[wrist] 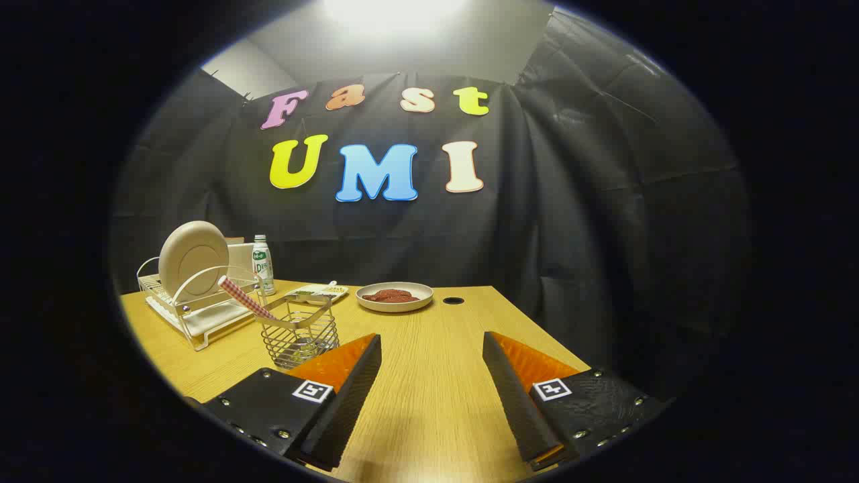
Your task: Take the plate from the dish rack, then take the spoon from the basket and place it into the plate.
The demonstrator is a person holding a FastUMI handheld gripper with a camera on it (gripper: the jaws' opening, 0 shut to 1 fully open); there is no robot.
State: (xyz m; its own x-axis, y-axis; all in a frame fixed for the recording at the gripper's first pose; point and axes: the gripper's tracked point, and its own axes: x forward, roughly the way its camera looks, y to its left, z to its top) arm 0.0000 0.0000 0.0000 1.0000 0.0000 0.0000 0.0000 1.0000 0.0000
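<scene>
1. Your gripper [431, 345] hovers over the worktop, its fingers spread wide with nothing between them.
2. The round beige plate [192, 258] stands on edge in the white wire dish rack [201, 322] at the worktop's far left corner, well beyond your left finger.
3. The spoon with a red checked handle [243, 298] leans in the wire mesh basket [300, 339], just ahead of that finger.
4. The pale wood-grain worktop [429, 402] also carries a shallow dish of red food [394, 296], a small flat tray [317, 292] and a plastic bottle [262, 264] along its far edge.
</scene>
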